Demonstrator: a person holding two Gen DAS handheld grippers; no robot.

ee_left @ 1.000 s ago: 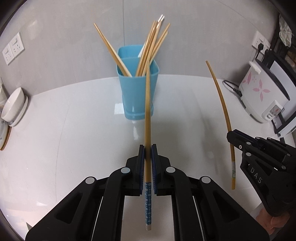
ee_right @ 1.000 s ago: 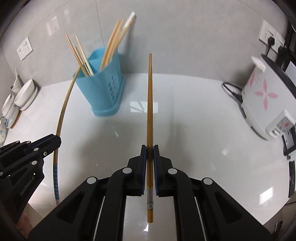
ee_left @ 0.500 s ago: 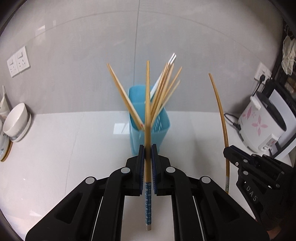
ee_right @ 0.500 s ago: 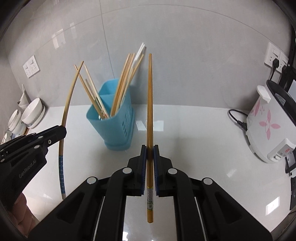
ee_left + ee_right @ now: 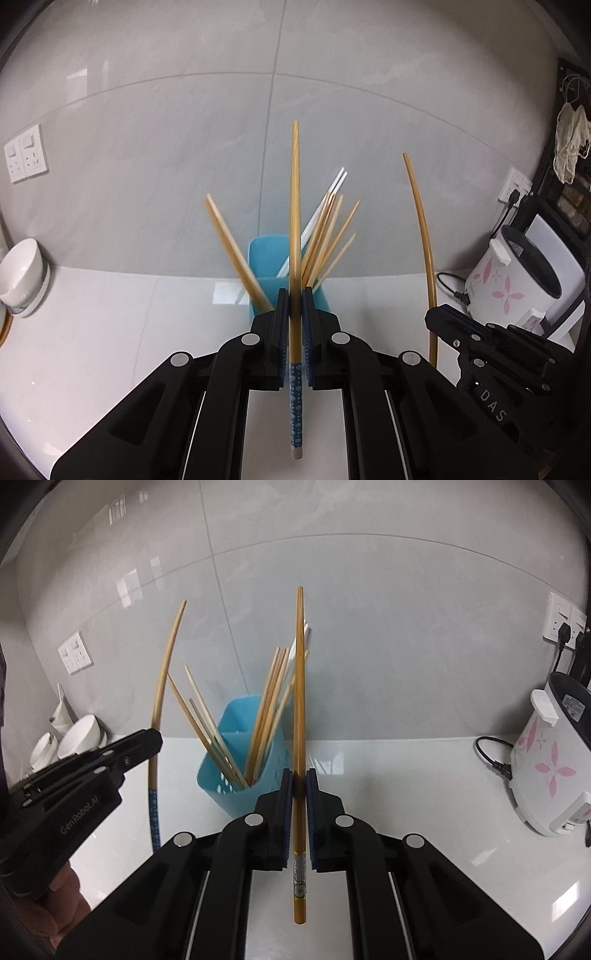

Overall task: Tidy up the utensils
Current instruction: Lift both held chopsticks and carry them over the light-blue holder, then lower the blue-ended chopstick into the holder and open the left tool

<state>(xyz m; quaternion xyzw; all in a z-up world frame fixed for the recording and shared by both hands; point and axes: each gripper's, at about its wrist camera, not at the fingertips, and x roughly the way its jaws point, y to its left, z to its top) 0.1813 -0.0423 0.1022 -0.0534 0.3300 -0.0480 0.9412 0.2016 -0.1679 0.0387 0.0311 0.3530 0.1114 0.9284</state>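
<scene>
While both hands have risen, the left claw pinches a blue-handled chopstick and the right claw pinches a plain chopstick, tips now above the blue holder at 12 o'clock, ready for dropping in.

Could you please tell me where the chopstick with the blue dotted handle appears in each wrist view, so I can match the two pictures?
Left wrist view: the blue-handled chopstick stands at centre, clamped in the left tool.
Right wrist view: the same chopstick is at the left, curving up from the left tool.
Shared landmark: the blue holder, behind both.
</scene>
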